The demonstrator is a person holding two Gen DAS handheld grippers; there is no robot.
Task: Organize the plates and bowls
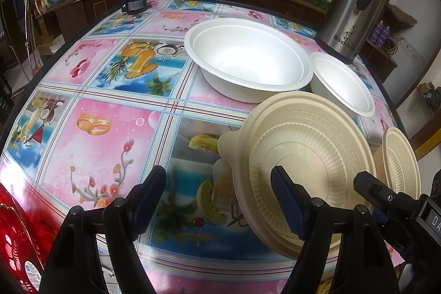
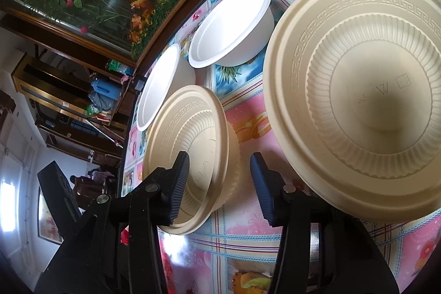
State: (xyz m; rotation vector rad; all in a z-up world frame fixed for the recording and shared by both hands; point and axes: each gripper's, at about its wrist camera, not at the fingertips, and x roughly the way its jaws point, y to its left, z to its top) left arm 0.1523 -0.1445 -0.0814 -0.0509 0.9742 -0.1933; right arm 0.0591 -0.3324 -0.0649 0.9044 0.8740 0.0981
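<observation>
In the left wrist view a large cream bowl (image 1: 308, 156) sits on the patterned table, with a smaller cream bowl (image 1: 401, 159) to its right. Behind them stand a large white bowl (image 1: 248, 59) and a small white bowl (image 1: 341, 83). My left gripper (image 1: 217, 189) is open, its right finger over the large cream bowl's rim. In the right wrist view my right gripper (image 2: 220, 183) is open with its jaws on either side of the rim of the smaller cream bowl (image 2: 193, 139). The large cream bowl (image 2: 363, 90) fills the right. Both white bowls (image 2: 231, 26) lie beyond.
A steel thermos jug (image 1: 355, 10) stands at the table's back right, close to the small white bowl. A small dark jar (image 1: 135, 2) sits at the far edge. A red package (image 1: 19, 244) lies at the near left corner. The right gripper body (image 1: 397, 205) shows at lower right.
</observation>
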